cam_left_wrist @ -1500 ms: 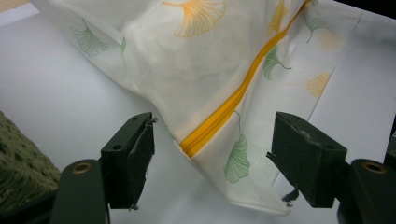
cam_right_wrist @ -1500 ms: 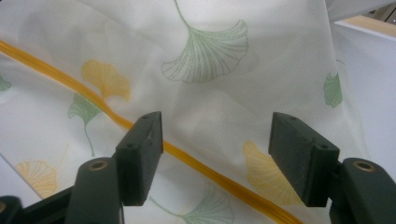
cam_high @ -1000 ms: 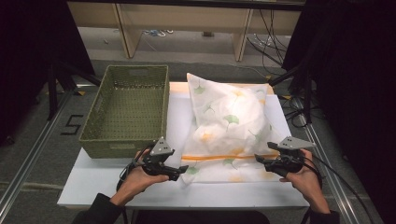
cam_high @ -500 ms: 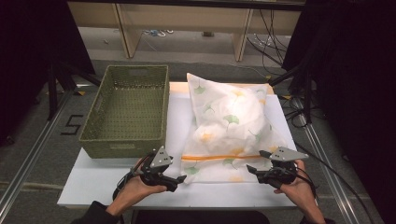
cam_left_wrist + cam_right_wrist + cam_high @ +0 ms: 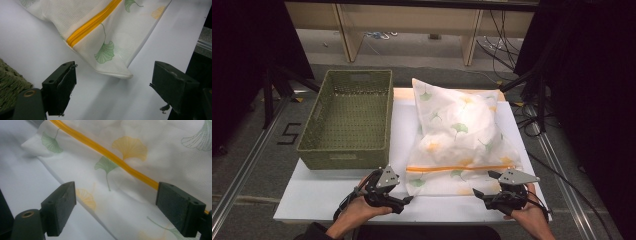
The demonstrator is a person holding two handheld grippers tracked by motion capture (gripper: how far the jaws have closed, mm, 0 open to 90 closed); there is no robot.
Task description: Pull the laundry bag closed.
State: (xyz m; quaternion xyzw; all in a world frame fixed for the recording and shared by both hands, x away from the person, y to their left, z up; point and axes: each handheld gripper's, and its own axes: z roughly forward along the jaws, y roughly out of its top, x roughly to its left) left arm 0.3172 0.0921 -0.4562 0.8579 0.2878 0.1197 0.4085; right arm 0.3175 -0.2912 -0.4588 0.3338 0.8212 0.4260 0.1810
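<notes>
Both pairs of jaws stand wide, holding nothing; the right gripper (image 5: 476, 192) has just been opening. The pillowcase (image 5: 459, 132), soft, light and limp, lies beside the basket (image 5: 347, 117), at its 3 o'clock. Its near corners suit the left gripper (image 5: 410, 200) best.

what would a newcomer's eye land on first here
A puffy white mesh pillow bag with ginkgo-leaf print and orange zipper lies mid-table on the white board. A green woven plastic basket stands left of it. The left gripper and right gripper flank the bag's near corners, open.
</notes>
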